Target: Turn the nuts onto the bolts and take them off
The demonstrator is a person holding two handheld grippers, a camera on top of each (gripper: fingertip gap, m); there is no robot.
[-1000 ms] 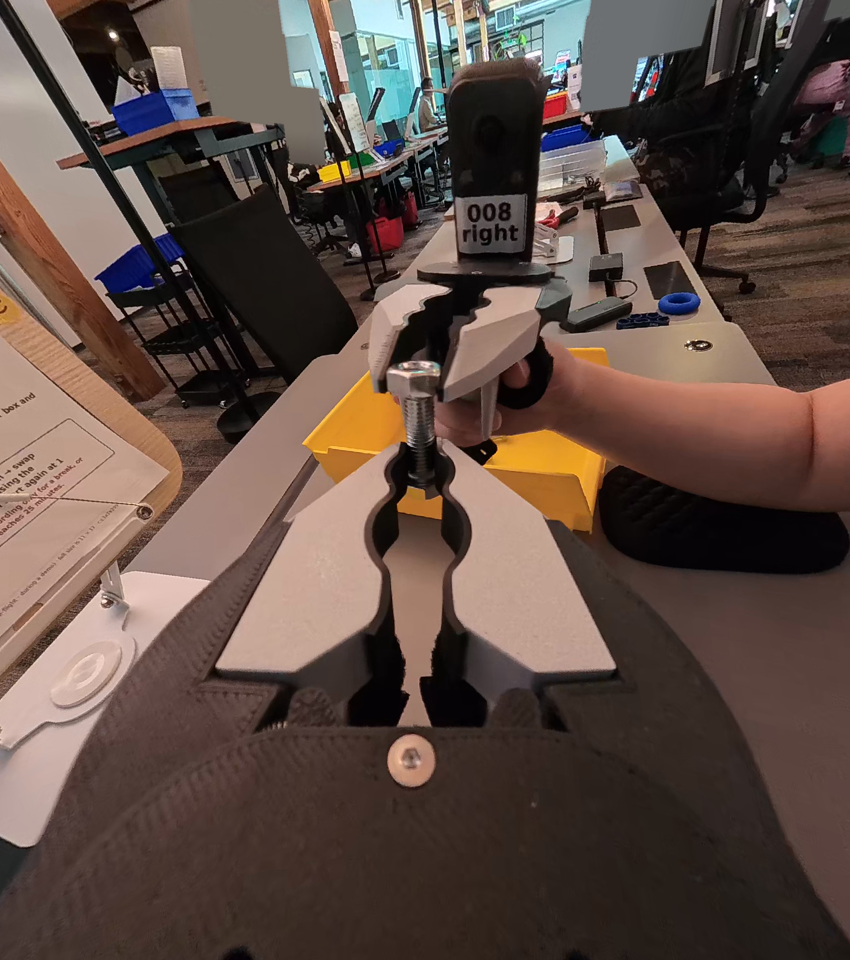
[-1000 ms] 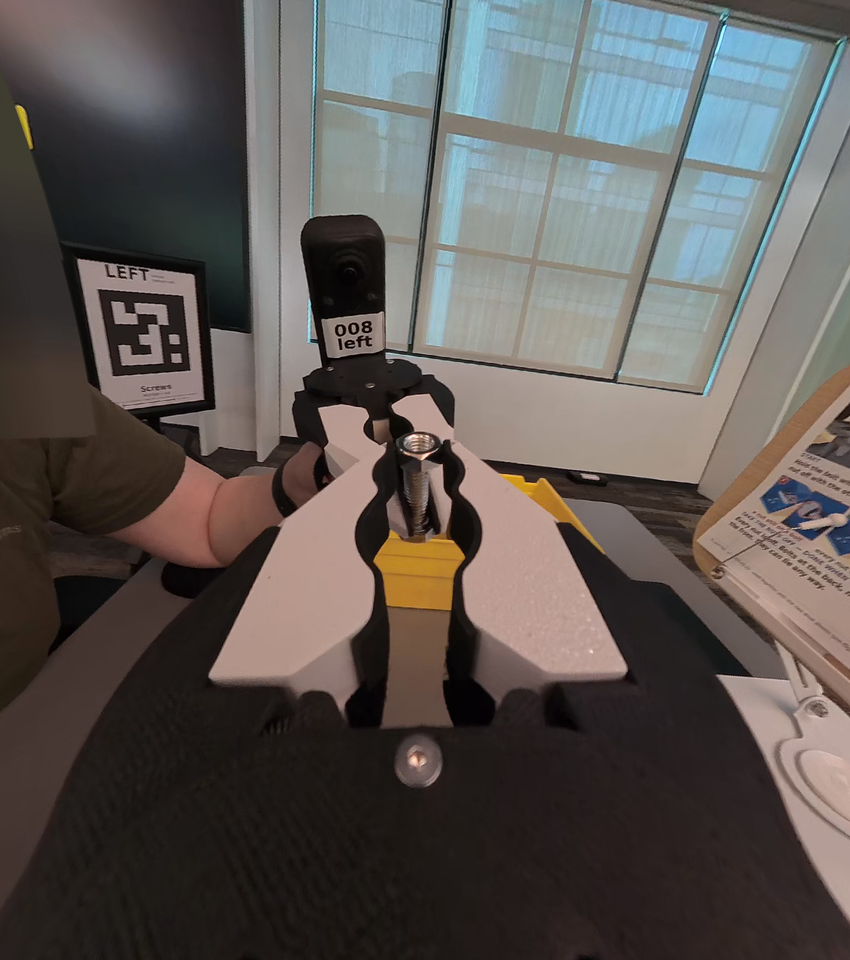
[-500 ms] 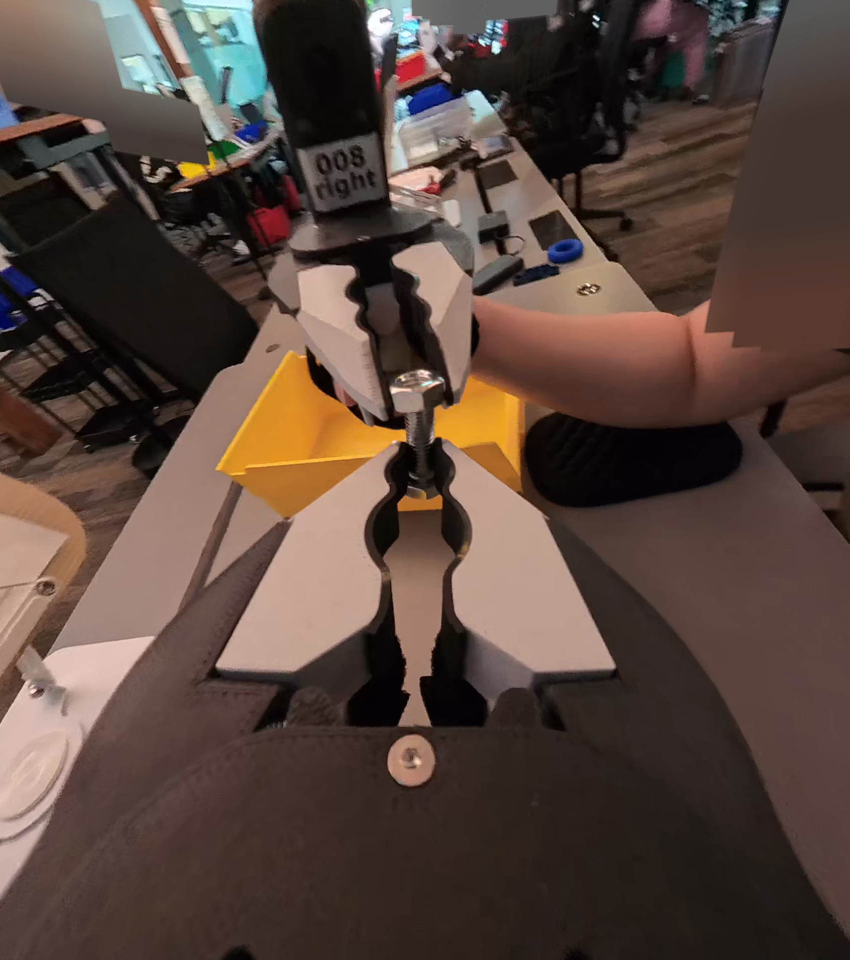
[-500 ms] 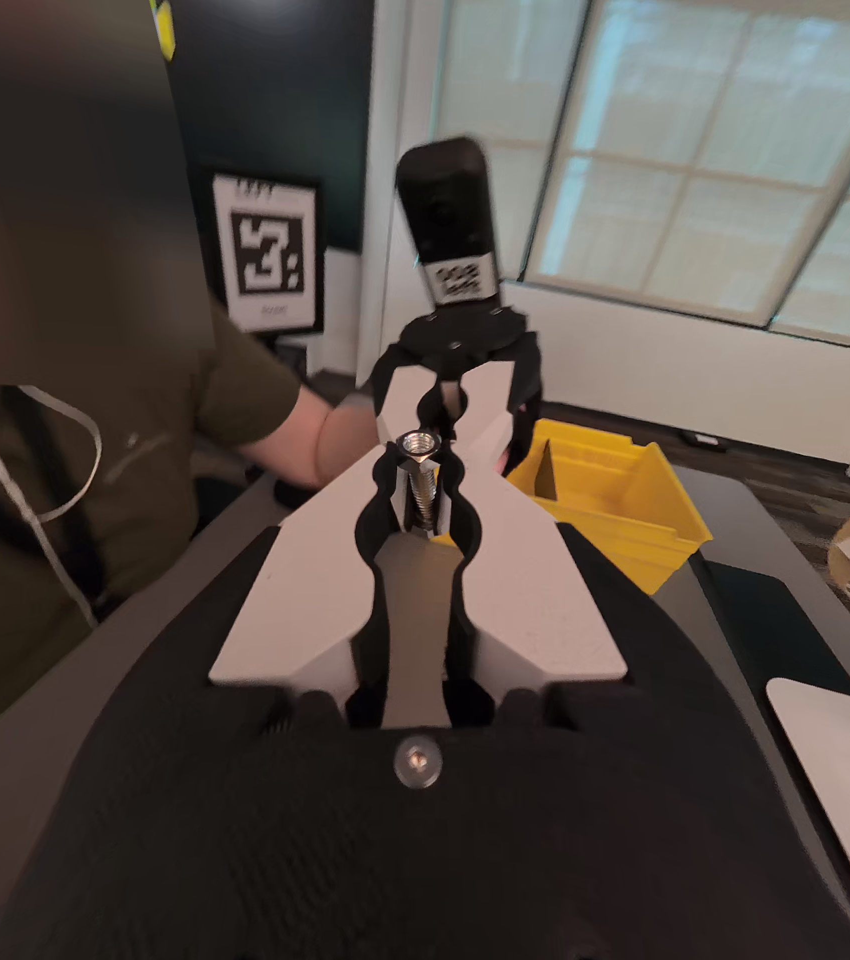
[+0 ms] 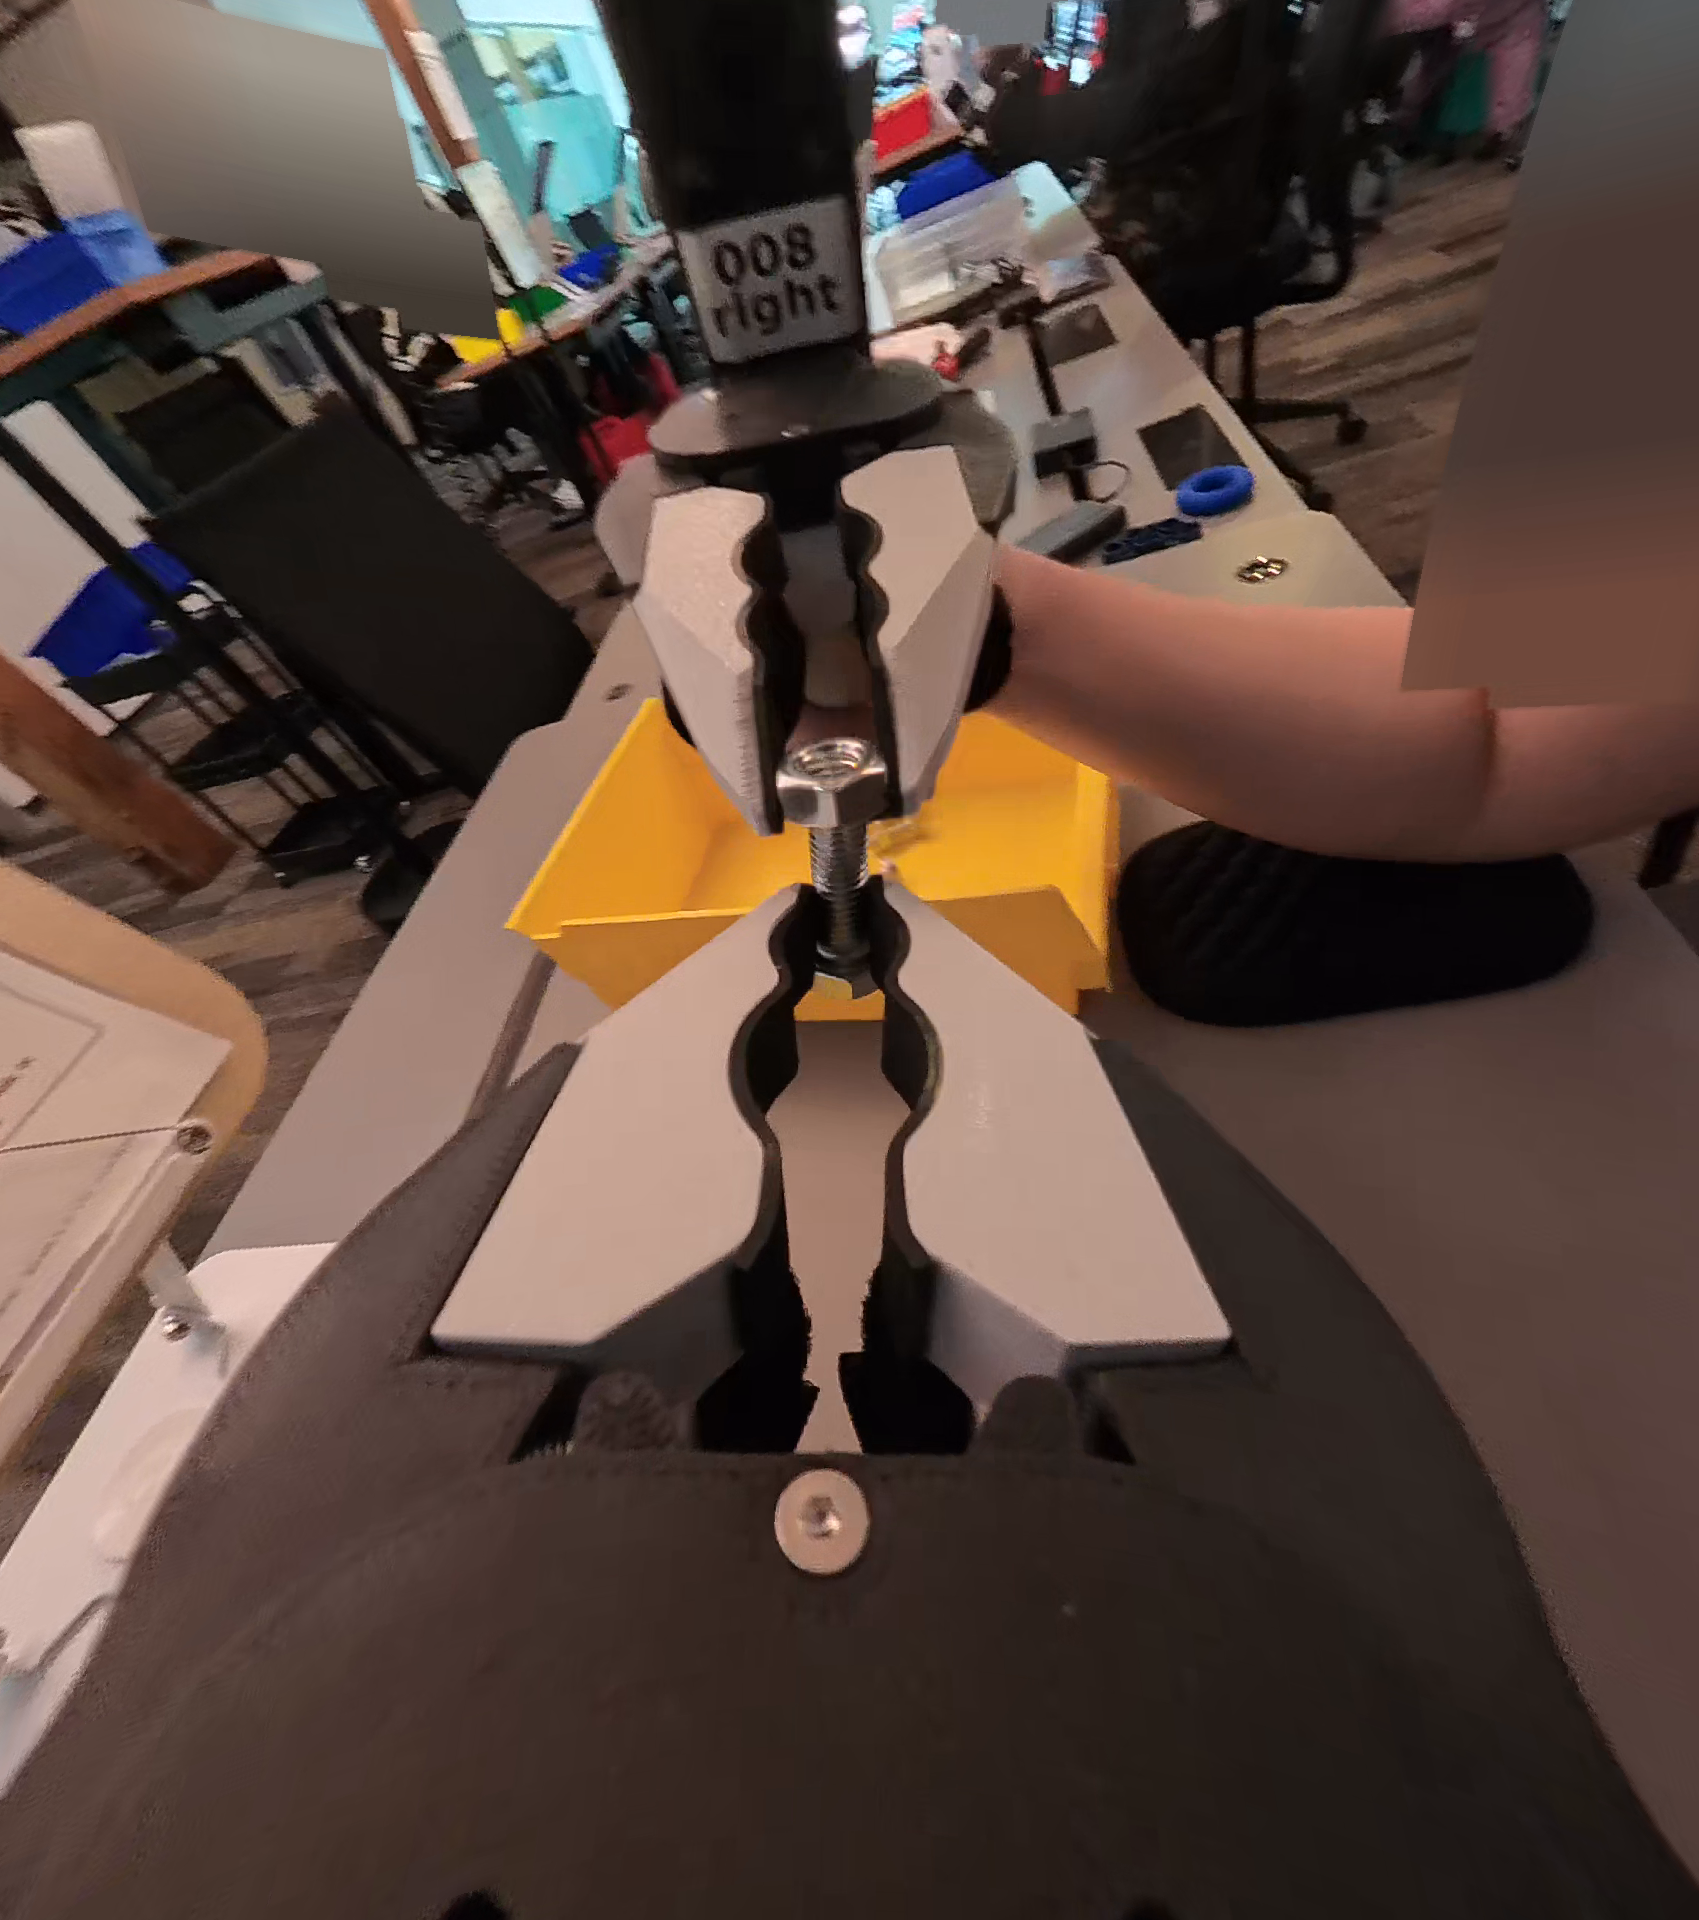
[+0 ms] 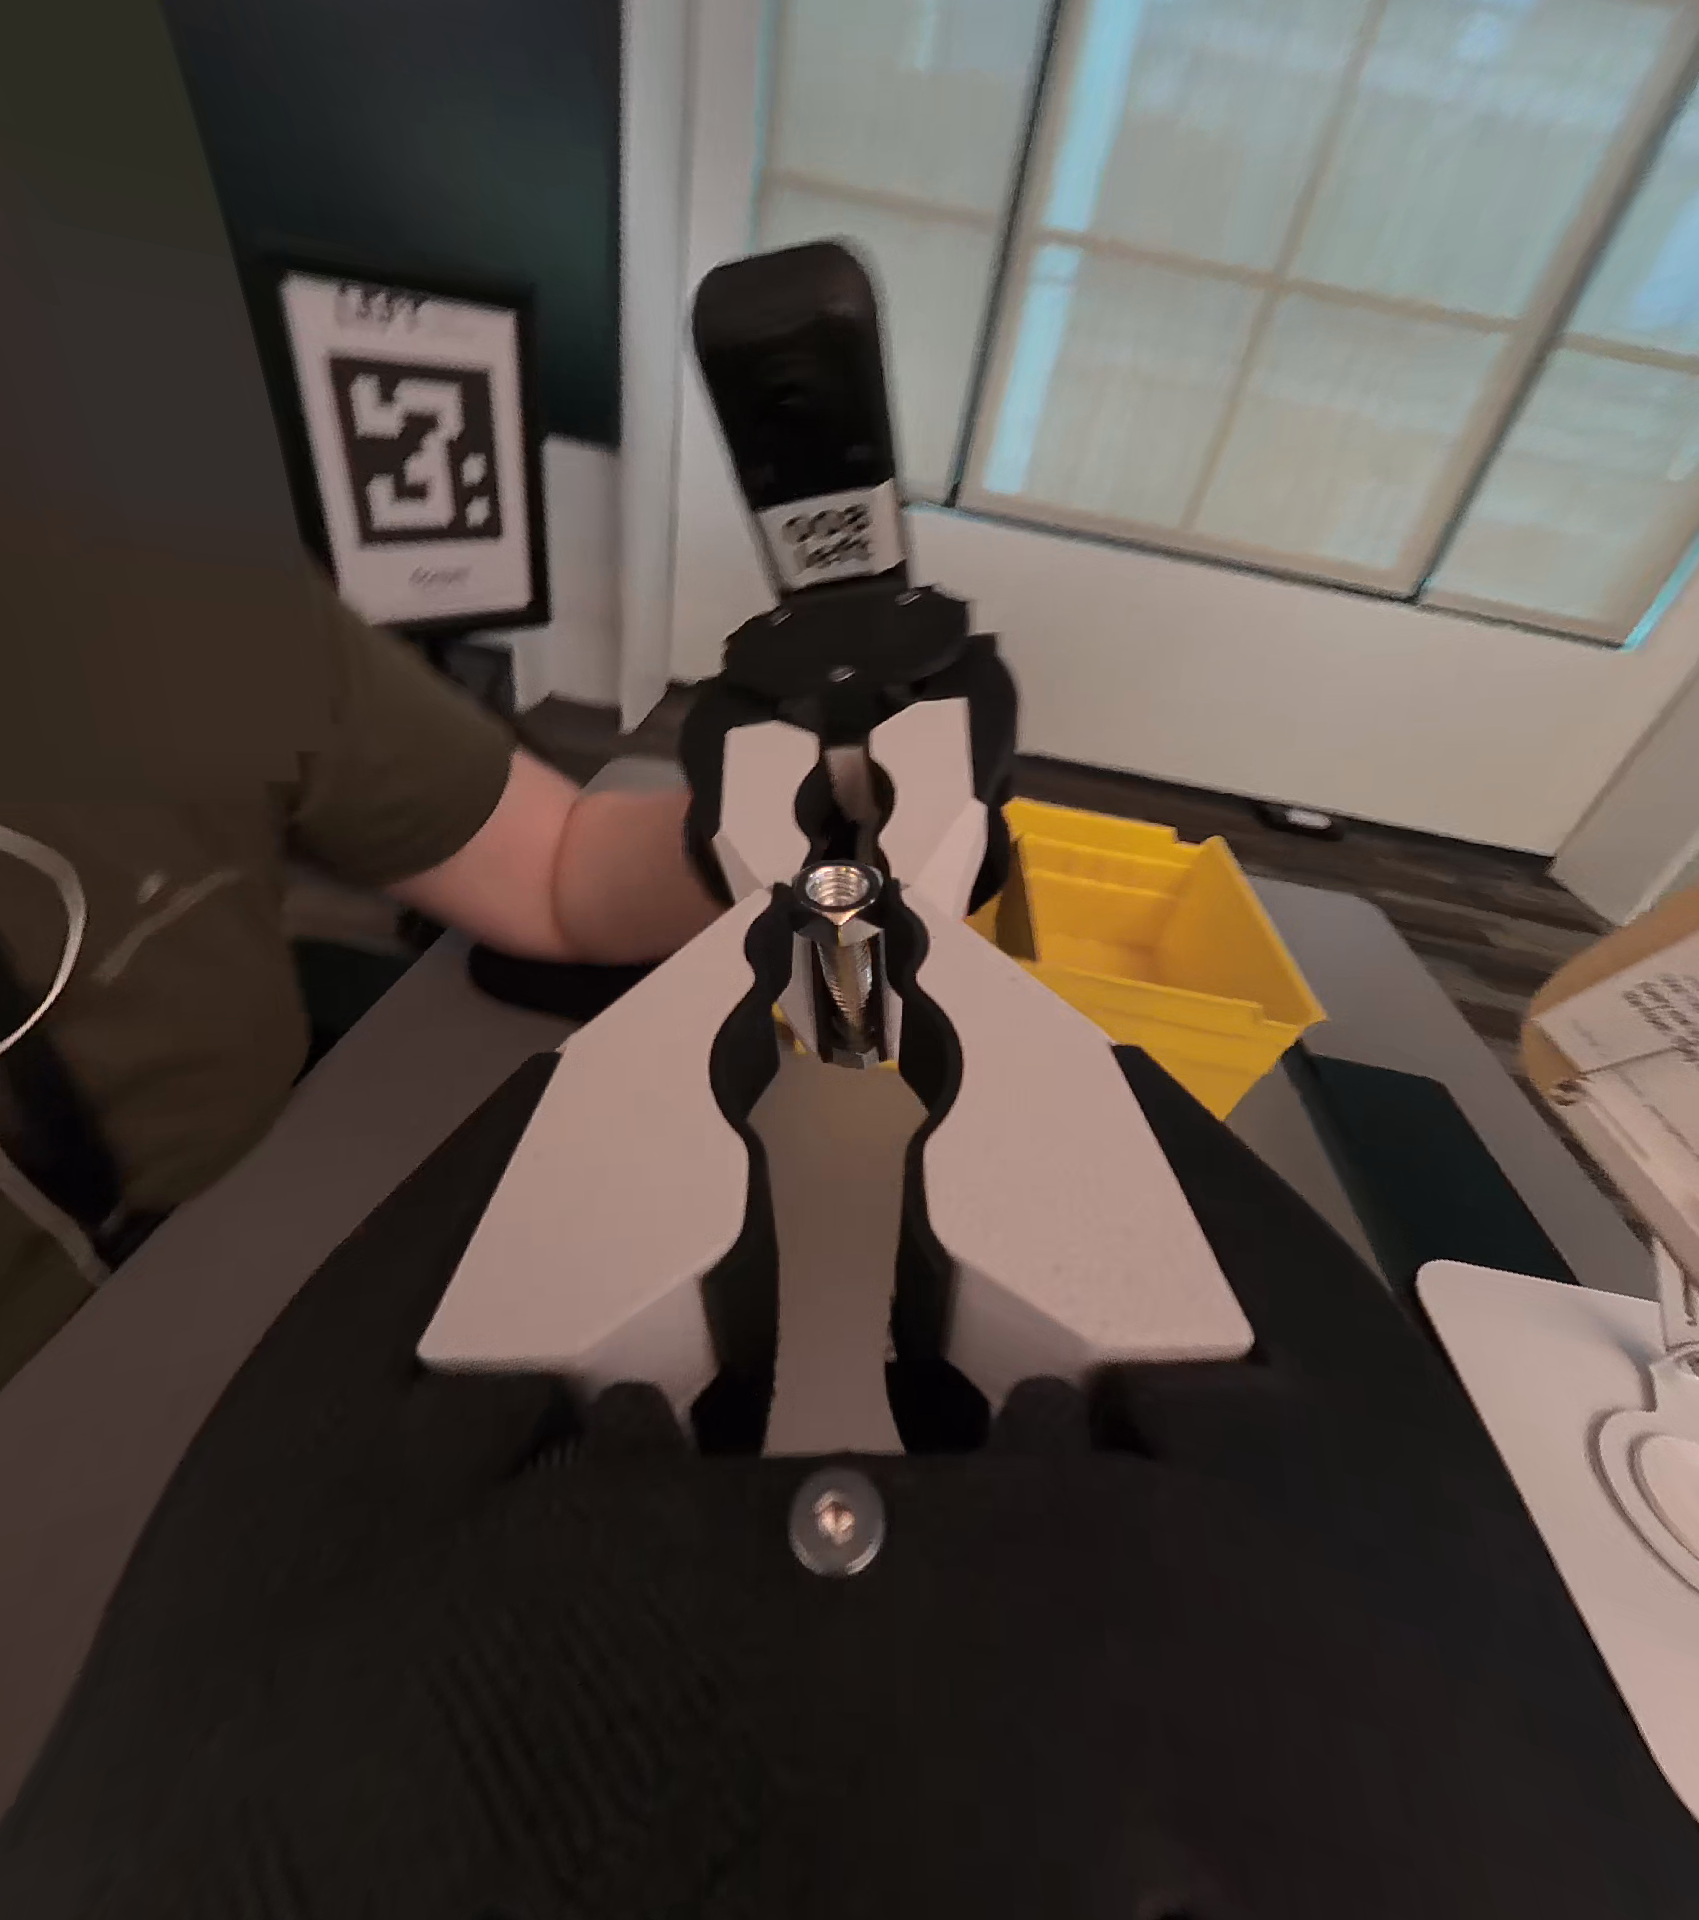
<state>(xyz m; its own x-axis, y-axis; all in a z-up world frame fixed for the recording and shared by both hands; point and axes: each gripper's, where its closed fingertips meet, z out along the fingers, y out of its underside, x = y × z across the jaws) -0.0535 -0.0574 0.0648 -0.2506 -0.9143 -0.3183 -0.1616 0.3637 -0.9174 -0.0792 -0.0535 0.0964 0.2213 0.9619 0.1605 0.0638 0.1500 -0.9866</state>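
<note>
Left wrist view shows the left gripper (image 5: 840,940) clamped on the lower end of a bolt (image 5: 837,883), with the bolt's head tucked in the round notch between its fingers. The bolt stands up out of that grip, its long line running straight away from this gripper toward the right gripper (image 5: 832,784), which faces it from the far side. A shiny nut (image 5: 832,781) sits at the top end of the bolt, and the right gripper is squeezed on the nut's flat sides. I think the two tools meet nose to nose like this so that one can hold the bolt from spinning while the other twists the nut along the threads. The flat sides give the fingers something to push on, so the nut should not slip. A bare bit of thread shows between the nut and the left gripper. In the right wrist view the nut's hole (image 6: 832,891) looks up and the bolt runs down and back between the fingers, tilted a little. All of this is held in the air, above a yellow bin (image 5: 679,862) on the gray table (image 5: 1447,1143), likely so that a dropped piece lands in the bin. I cannot tell if the nut is going on or coming off.
</note>
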